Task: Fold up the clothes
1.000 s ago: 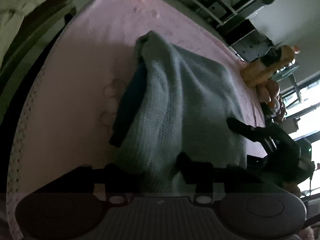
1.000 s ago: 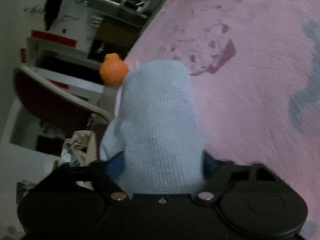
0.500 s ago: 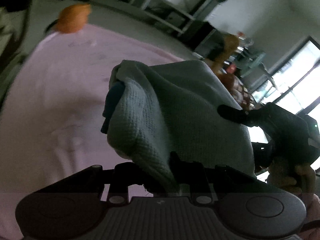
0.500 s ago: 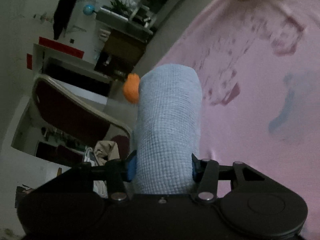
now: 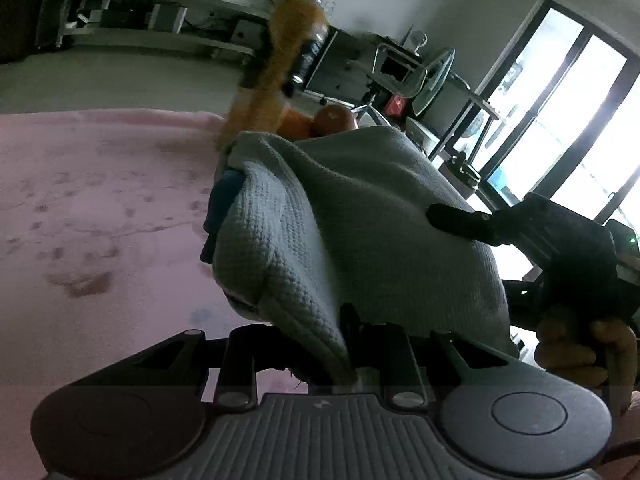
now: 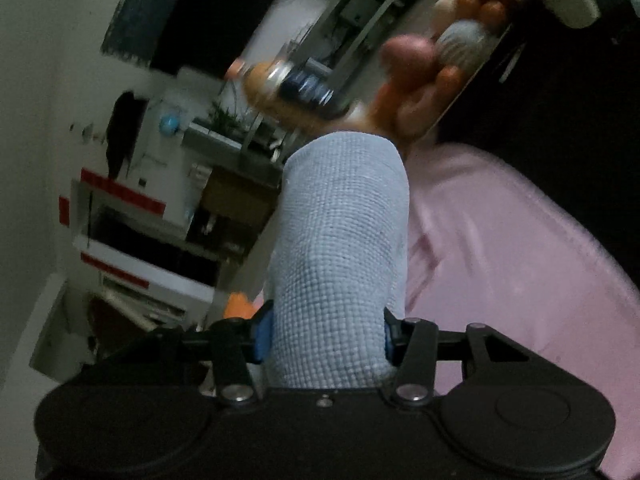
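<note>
Left gripper (image 5: 340, 344) clamped on a folded edge of the grey-blue waffle-knit garment (image 5: 360, 216). Right gripper (image 6: 326, 336) clamped on its bunched opposite end. Garment held above the pink blanket (image 5: 100, 220). Orange bottle (image 5: 296, 40) beyond.

Pale-blue waffle-knit garment (image 5: 360, 208), pink cover (image 5: 100, 200)

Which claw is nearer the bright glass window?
Right. The right claw grips the light blue waffle-knit garment on the side towards the bright glass window; the left claw holds its opposite end, farther away.
</note>
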A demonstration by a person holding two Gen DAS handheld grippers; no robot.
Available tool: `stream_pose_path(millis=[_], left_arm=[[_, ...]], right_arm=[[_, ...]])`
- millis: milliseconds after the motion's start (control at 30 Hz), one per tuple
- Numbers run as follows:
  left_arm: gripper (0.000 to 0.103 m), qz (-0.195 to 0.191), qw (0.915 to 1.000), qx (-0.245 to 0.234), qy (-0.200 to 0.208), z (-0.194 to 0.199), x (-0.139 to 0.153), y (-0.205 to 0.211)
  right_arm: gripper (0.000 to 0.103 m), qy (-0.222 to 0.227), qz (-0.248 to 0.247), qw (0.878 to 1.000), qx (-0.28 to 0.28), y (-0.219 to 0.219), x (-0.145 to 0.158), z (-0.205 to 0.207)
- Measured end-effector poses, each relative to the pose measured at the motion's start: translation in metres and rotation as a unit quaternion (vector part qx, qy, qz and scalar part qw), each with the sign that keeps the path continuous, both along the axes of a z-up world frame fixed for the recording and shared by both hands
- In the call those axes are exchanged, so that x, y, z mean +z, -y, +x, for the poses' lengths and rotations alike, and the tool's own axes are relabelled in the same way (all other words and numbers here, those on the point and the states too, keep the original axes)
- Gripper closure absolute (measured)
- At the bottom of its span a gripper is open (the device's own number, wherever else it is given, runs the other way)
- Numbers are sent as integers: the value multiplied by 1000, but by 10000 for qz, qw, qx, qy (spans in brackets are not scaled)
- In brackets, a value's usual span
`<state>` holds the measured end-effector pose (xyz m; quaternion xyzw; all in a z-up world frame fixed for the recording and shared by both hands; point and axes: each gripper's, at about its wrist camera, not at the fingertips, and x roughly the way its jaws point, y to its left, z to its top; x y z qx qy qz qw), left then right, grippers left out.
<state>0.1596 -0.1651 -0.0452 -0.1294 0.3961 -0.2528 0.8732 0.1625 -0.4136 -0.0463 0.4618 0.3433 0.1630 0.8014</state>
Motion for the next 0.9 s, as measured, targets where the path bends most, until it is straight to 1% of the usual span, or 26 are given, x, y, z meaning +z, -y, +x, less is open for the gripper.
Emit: stream_pose_path(millis=[100,133,167,200,267,300,333,367,400,433,467,567,633,700,733,767,800,833,867,900], left_arm=[[81,38,9998,50,-163,22,-22,27],[81,51,9995,102,-294,30,-34,33],[78,77,9989,155,-440,38,-46,39],[77,151,9977,211,-627,43,-59,45],[68,208,9961,266,-809,47,-72,47],[67,240,9955,284,-873,48,-76,48],[65,285,9959,262,-815,44,-73,44],[61,342,9963,236,-755,40,-68,41],[61,441,9966,193,-670,35,-61,37],[60,496,9973,125,-519,30,-53,31],[58,535,9979,59,-358,25,-44,25],[58,467,9987,-84,202,8,-11,3],[59,474,9973,-148,533,0,8,-3],[62,721,9942,-68,794,0,19,7],[66,887,9920,-37,899,4,21,14],[66,1115,9893,-46,941,12,17,24],[71,1348,9861,-58,975,20,13,35],[80,1620,9820,-74,966,26,5,46],[86,1930,9770,-70,906,34,-7,56],[88,2179,9727,-38,804,39,-17,61]], right_arm=[[55,-74,68,9999,-95,31,-20,18],[55,-149,24,9998,-113,39,-30,25],[54,-227,-34,9997,-127,46,-39,31],[54,-344,-173,9992,-133,48,-50,34],[46,-894,-481,9944,-289,58,-76,47],[42,-1130,-610,9911,-360,62,-88,52],[34,-1146,-589,9909,-398,64,-90,51],[34,-1148,-572,9908,-431,65,-91,50],[32,-1058,-593,9916,-443,65,-83,46],[24,-934,-697,9922,-452,63,-75,41],[21,-811,-818,9922,-467,61,-66,36],[19,-589,-1394,9865,-629,53,-33,12],[17,-333,-1426,9864,-743,49,-15,-5],[13,-58,-1345,9876,-808,48,-1,-16],[13,63,-1254,9887,-818,52,1,-19],[14,134,-1200,9891,-840,54,3,-16],[19,187,-1169,9893,-856,55,4,-13],[47,137,-1267,9883,-832,53,1,-9],[76,88,-1365,9873,-808,51,-2,-6],[82,32,-1481,9859,-776,49,-5,-2]])
